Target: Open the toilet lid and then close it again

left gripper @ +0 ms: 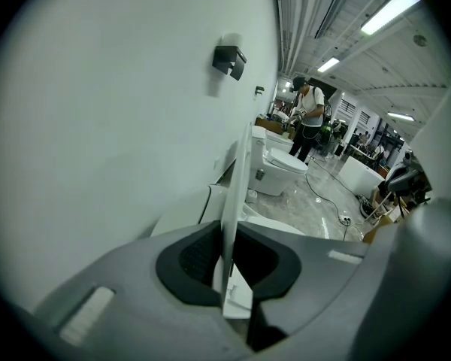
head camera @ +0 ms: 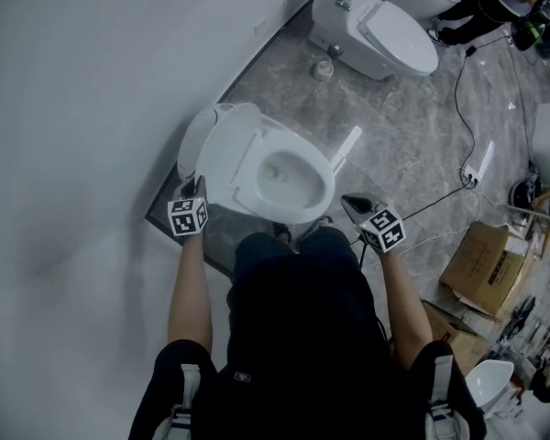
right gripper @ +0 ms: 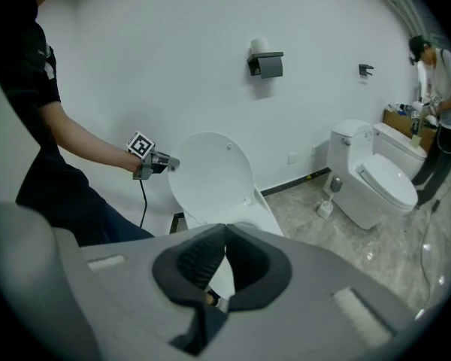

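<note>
My left gripper (left gripper: 229, 239) pinches the raised lid (right gripper: 210, 173) at nine o'clock, probably to steady it upright. My right gripper (right gripper: 224, 230) hangs closed and empty.

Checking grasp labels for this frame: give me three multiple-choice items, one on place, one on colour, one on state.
1. Where is the left hand-held gripper?
A. On the edge of the lid
B. On a tap
C. On a door handle

2. What colour is the paper holder on the wall?
A. White
B. Black
C. Red

3. How is that lid?
A. Down
B. Raised
C. Taken off

Answers:
1 A, the lid's edge runs between its pads, which press on it.
2 B, it shows dark against the pale wall.
3 B, it stands upright behind the open bowl.
</note>
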Demonstrator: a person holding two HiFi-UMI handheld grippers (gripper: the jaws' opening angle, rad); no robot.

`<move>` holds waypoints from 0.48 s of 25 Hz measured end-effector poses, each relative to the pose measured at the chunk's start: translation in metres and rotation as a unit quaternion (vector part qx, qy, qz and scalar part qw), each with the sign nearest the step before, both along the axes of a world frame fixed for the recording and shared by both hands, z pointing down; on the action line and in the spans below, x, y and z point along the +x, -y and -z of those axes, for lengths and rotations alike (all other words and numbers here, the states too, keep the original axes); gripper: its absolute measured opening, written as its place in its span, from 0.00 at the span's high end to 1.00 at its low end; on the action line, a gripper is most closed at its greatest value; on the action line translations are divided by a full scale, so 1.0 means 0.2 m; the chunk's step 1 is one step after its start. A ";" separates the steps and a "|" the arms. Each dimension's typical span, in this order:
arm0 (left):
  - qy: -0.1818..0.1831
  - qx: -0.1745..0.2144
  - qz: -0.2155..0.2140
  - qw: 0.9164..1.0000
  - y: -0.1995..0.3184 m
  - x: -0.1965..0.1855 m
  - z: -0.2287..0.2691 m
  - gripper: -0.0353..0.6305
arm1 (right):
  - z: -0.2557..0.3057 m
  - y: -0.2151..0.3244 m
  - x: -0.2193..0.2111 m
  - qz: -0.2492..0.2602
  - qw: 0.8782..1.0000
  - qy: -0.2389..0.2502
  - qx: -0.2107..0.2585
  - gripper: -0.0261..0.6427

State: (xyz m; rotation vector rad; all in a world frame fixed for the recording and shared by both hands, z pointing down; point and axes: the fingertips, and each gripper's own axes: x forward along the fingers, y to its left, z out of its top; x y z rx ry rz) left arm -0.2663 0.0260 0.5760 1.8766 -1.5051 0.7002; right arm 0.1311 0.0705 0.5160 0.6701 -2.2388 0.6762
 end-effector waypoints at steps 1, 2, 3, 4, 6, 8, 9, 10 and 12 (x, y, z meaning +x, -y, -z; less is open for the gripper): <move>0.000 0.000 -0.001 1.000 0.00 0.00 0.00 0.90 | 0.00 0.00 0.00 -0.001 1.000 0.000 0.000 0.96; 0.000 -0.001 -0.002 1.000 0.00 0.00 0.00 0.90 | 0.00 -0.01 0.00 -0.001 1.000 0.001 -0.001 0.96; 0.000 -0.001 -0.002 1.000 0.00 0.00 0.00 0.90 | 0.00 -0.01 0.00 -0.002 1.000 0.001 -0.001 0.96; -0.001 -0.001 -0.002 1.000 -0.01 0.00 0.00 0.90 | -0.01 -0.01 0.00 -0.003 1.000 0.001 -0.002 0.96; -0.004 0.000 -0.001 1.000 0.00 0.00 -0.01 0.90 | -0.01 -0.02 0.01 -0.005 1.000 0.000 -0.003 0.96; -0.005 0.000 -0.003 1.000 0.00 0.01 -0.01 0.89 | -0.01 -0.02 0.02 -0.007 1.000 0.000 -0.004 0.96; -0.006 0.000 -0.003 1.000 -0.01 0.01 0.00 0.90 | -0.01 -0.02 0.02 -0.008 1.000 -0.001 -0.004 0.96; -0.006 0.001 -0.004 1.000 -0.01 0.01 0.00 0.90 | -0.02 -0.03 0.02 -0.008 1.000 -0.001 -0.004 0.96; -0.007 0.001 -0.006 1.000 -0.02 0.02 -0.01 0.89 | -0.02 -0.04 0.02 -0.008 1.000 -0.001 -0.005 0.96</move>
